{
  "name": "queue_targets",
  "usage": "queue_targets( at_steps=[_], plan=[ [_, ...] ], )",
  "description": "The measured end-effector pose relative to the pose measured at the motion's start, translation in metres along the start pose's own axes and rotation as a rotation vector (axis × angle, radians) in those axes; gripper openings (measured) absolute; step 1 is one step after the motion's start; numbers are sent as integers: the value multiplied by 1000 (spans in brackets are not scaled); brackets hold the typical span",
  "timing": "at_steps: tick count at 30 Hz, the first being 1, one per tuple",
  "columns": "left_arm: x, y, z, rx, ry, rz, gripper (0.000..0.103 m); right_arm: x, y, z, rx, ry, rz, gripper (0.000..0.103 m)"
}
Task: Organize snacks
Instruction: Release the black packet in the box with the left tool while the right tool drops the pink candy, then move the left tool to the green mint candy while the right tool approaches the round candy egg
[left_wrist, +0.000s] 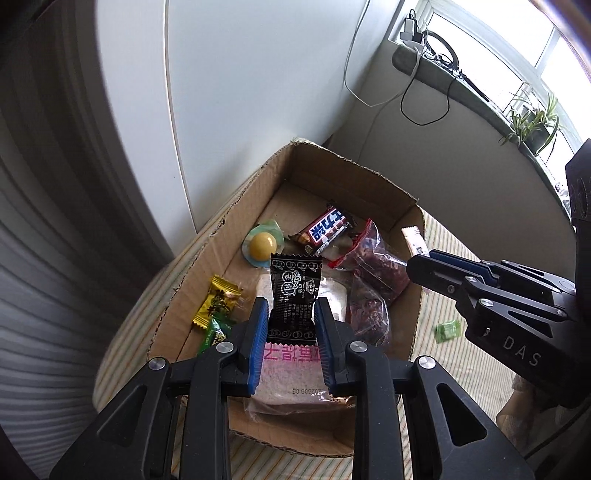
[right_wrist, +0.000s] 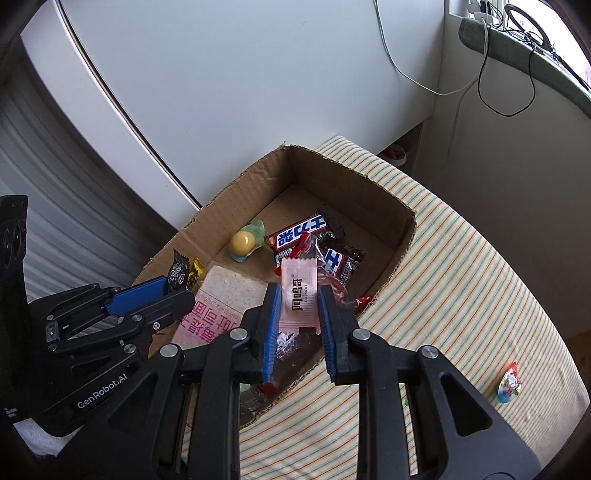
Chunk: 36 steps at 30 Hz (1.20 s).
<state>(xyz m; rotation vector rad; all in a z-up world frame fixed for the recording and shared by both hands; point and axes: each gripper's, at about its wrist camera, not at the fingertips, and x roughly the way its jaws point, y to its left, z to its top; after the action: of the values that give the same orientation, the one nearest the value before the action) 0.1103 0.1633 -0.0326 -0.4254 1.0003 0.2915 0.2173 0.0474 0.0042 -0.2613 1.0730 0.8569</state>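
The cardboard box (right_wrist: 343, 184) is set open-topped on a striped cloth (right_wrist: 461, 280), and both pairs of tongs are held above it, tilted downward. A release into the box is judged to be the step in hand, so what counts is that each packet hangs directly over the box floor, its long axis running away from the jaws toward the snacks below.

The left gripper (left_wrist: 291, 321) is closed on a black sachet (left_wrist: 293, 291), clamped by its lower half over the near-left part of the box. The right gripper (right_wrist: 298, 314) is closed on a pink sachet (right_wrist: 300, 295), held over the near-right part, close to the box's right wall.

Inside the box a large wrapped bread slice (left_wrist: 291, 373) is seen at the near end, then a clear bag of red-brown fruit (left_wrist: 373, 284), a chocolate bar (left_wrist: 325, 230), a yellow jelly cup (left_wrist: 262, 246) and a yellow candy (left_wrist: 218, 301).

Two small sweets are left out on the cloth: a green one (left_wrist: 447, 330) and a red-and-blue one (right_wrist: 509, 384).
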Motion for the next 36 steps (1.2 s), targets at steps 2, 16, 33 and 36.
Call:
queue_targets(
  at_steps=[2,16,33,36],
  plan=[
    [-1,0,-1,3,-4,4,24,0,1,1,-2,1,-6,35],
    [-7,-8,-1,27,-18,5,29,-28,-19,-4,39,-54,-46,68],
    [-11,-53,-4,110,-6,-76,29,-87,-102,-48,127,-95,-155,69],
    [-10,-73,-6,148,11,-114,29,-92,-124,-63,111,-59,-190,69]
  ],
)
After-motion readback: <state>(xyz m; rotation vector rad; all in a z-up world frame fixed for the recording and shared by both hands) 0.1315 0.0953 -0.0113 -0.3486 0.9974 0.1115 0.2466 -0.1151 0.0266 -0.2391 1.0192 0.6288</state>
